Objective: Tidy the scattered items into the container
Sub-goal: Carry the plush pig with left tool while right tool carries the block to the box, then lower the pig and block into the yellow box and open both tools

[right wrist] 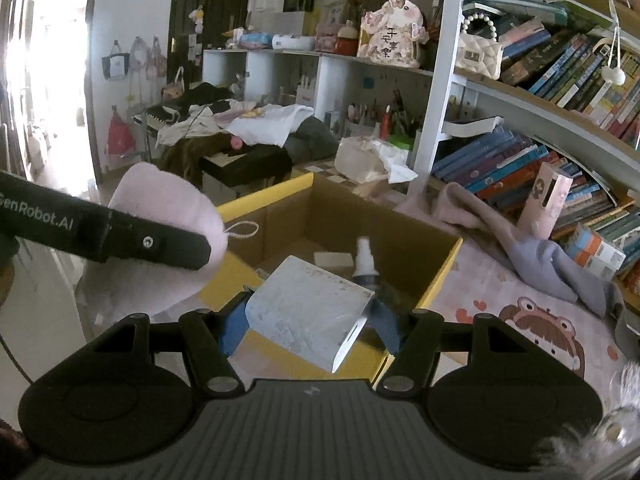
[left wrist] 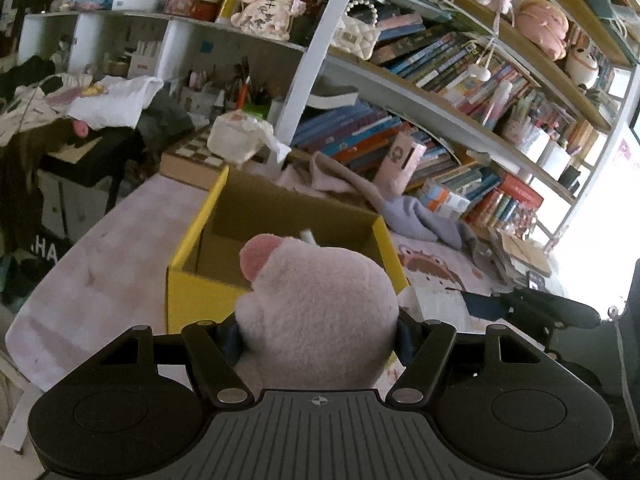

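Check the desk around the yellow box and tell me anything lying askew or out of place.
A pinkish-grey cloth lies crumpled across the mat right of the yellow box, one end up against the shelved books. Behind the box, a tissue pack spills loose sheets. A spray bottle is already in the box.

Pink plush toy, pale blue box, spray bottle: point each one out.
pink plush toy (left wrist: 320, 320), left wrist view, on its fuzzy rounded body.
pale blue box (right wrist: 308, 308), right wrist view, on its speckled top face.
spray bottle (right wrist: 365, 260), right wrist view, on its white nozzle, inside the yellow carton.
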Demonstrator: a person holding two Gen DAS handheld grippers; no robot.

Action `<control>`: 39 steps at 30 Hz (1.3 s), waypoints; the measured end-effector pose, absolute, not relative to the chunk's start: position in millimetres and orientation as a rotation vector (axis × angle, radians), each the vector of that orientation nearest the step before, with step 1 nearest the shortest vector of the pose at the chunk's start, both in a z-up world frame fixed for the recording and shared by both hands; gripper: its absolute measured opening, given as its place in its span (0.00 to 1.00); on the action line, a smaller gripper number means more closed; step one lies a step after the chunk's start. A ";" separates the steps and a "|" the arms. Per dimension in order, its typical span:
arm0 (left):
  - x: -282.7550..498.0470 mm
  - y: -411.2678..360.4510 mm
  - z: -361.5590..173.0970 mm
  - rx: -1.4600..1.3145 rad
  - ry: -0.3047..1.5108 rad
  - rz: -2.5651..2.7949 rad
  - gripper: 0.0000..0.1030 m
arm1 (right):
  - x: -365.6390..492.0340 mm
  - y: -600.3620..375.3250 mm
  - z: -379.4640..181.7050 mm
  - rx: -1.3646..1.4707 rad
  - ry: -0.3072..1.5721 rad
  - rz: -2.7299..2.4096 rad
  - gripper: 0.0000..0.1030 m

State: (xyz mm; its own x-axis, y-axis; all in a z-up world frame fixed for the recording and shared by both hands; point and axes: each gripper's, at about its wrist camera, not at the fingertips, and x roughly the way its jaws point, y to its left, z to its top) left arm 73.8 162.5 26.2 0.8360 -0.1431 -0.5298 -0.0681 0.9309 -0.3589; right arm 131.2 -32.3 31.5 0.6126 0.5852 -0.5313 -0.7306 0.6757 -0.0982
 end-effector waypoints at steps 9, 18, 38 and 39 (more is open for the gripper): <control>116.4 170.6 21.1 -0.379 0.591 -0.017 0.67 | 176.8 -18.8 28.3 -0.327 0.507 0.784 0.61; 170.6 176.9 11.3 -0.337 0.607 -0.009 0.67 | 229.9 14.9 15.0 -0.338 0.585 0.812 0.61; 243.6 178.8 -46.0 -0.320 0.818 0.033 0.72 | 295.2 58.1 -35.3 -0.454 0.896 0.831 0.61; 244.6 178.7 -46.7 -0.320 0.824 0.034 0.72 | 294.6 59.0 -35.7 -0.465 0.897 0.830 0.61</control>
State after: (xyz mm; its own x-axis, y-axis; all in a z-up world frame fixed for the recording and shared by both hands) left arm 244.6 178.7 -46.7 0.6817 -0.0937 -0.7256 -0.1529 0.9516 -0.2666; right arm 294.6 59.0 -35.7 0.3535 0.4321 -0.8296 -0.7934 0.6083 -0.0212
